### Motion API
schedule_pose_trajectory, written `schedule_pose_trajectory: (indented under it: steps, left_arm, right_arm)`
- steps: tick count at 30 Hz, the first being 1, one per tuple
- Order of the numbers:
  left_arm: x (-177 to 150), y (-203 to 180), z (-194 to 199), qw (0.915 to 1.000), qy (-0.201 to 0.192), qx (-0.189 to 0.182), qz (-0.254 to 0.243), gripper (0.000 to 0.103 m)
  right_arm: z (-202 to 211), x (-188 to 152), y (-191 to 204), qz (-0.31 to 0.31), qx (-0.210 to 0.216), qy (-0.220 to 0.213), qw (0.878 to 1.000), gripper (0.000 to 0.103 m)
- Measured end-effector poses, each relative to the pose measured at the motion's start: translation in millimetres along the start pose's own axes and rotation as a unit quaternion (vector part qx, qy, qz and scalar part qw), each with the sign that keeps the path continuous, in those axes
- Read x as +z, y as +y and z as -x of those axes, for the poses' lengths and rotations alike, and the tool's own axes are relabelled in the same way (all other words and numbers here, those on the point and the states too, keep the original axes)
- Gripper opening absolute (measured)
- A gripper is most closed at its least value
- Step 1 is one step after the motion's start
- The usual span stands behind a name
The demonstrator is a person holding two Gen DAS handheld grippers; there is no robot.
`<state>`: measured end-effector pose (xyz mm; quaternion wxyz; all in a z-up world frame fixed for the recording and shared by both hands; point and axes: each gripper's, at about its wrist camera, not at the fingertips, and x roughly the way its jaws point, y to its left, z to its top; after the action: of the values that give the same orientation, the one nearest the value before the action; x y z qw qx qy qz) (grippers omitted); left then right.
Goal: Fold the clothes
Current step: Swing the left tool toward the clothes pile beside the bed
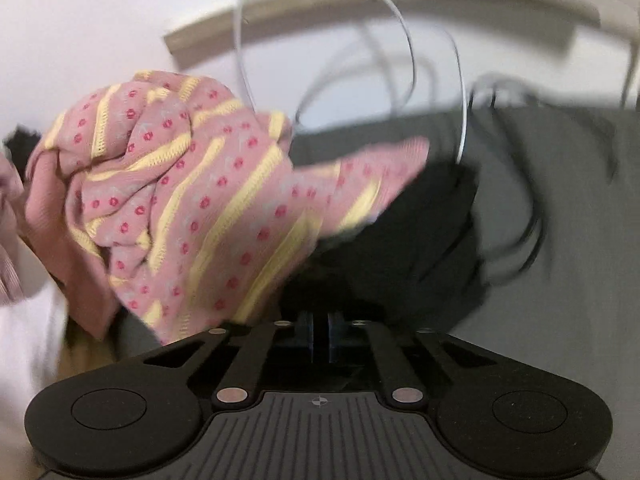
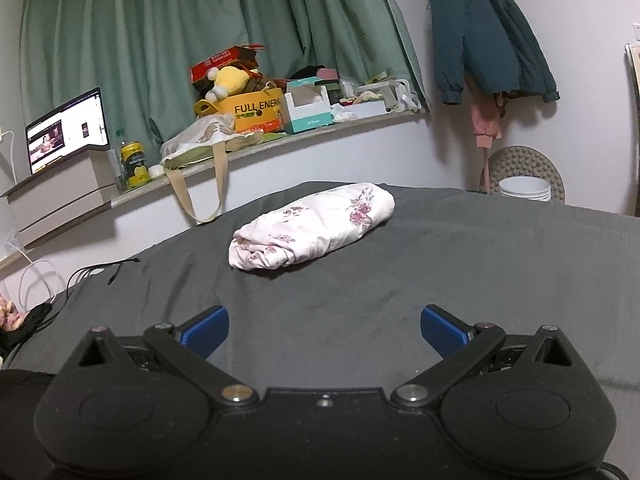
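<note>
The left wrist view is motion-blurred. A pink knit garment (image 1: 188,200) with yellow stripes and red dots is bunched up at the left, partly over a black garment (image 1: 420,232). My left gripper (image 1: 320,332) has its blue pads pressed nearly together, and the black cloth runs right into the fingertips. In the right wrist view my right gripper (image 2: 324,332) is open above the dark grey bed sheet (image 2: 480,280), with nothing between its fingers. A folded white floral garment (image 2: 312,232) lies on the sheet beyond it. The pink garment (image 2: 8,314) and the black garment (image 2: 30,320) show at the far left edge.
White and black cables (image 2: 60,276) trail over the bed's left side. A window ledge (image 2: 280,142) holds boxes, a plush toy, a tote bag and a can, with a laptop (image 2: 68,132) to the left. A jacket (image 2: 484,36) hangs on the wall. A white bucket (image 2: 524,189) stands behind the bed.
</note>
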<state>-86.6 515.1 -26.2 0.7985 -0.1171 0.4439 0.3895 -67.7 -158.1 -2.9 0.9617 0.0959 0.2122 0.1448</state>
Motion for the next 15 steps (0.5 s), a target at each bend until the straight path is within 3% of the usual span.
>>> schedule_pose_trajectory:
  steps: [4,8,12,15]
  left_arm:
    - [16.7,-0.6,32.7,0.9958,-0.065,-0.060,0.024,0.004]
    - [30.7,-23.2,82.4,0.9816,-0.128,-0.142,-0.010,0.003]
    - [44.4,-47.1,133.0,0.9554,-0.188,-0.223,-0.045,0.001]
    - [44.4,-90.8,183.4,0.9241,-0.218,-0.301,-0.088,0.001]
  right_arm:
    - [-0.8,0.8,-3.5,-0.010,-0.002,0.003,1.000,0.103]
    - [2.7,3.2,-4.6,-0.015,-0.001,-0.005,1.000,0.103]
    - [6.4,6.6,-5.4,-0.017,0.000,-0.015,1.000,0.103]
    - [9.7,8.9,-8.3,-0.024,0.000,-0.021,1.000,0.103]
